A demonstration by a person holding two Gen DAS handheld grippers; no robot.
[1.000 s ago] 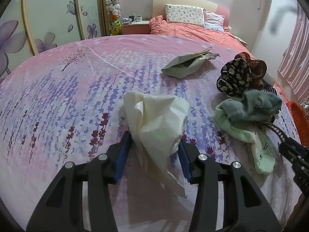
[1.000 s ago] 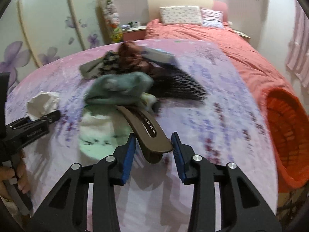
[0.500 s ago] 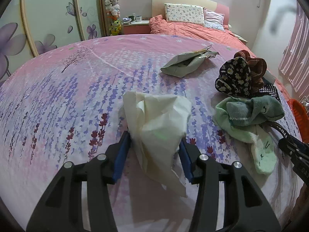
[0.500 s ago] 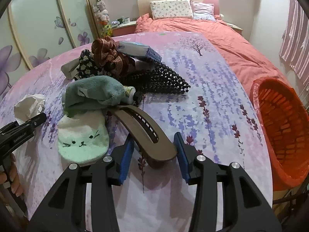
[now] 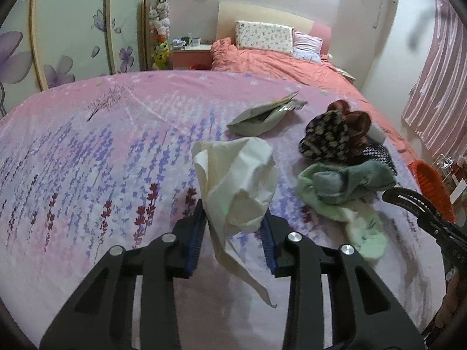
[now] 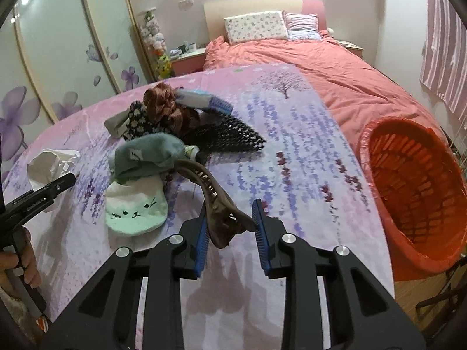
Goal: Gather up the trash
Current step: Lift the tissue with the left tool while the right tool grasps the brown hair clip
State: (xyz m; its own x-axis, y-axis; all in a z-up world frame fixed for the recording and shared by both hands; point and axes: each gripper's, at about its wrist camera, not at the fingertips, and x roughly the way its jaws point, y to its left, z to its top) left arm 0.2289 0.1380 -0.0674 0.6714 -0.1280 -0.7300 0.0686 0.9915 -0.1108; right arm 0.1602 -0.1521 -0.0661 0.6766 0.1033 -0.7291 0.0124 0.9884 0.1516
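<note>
Up close in the left wrist view, the left tongs (image 5: 233, 233) are closing on a crumpled white paper tissue (image 5: 238, 186), whose blue-padded jaws press it from both sides, with a loose tail hanging below them. Only this view shows a flattened grey-green foil wrapper (image 5: 262, 116) lying farther back on the pink bedspread printed with purple lavender (image 5: 87, 160).

From the right wrist view, the right tongs (image 6: 232, 230) are closing on a curved brown plastic hair claw clip (image 6: 217, 207), which sits between the jaws; the left pad touches it, and the clip's edge meets the right pad. This view alone shows the whole orange plastic laundry basket lined with an orange bag (image 6: 414, 186) beside the bed on the right; the left view catches only its rim. It also reveals a black mesh net (image 6: 230, 137) and a blue-and-white packet (image 6: 201, 100).

Both views show the mint green sock with a cat face (image 6: 135, 207), a darker green sock (image 6: 147, 153), a black floral scrunchie (image 5: 324, 138) and a rust-brown scrunchie (image 6: 165, 106) heaped between the two tongs. A hand (image 6: 27, 259) grips the left tool's handle at the right view's edge.
</note>
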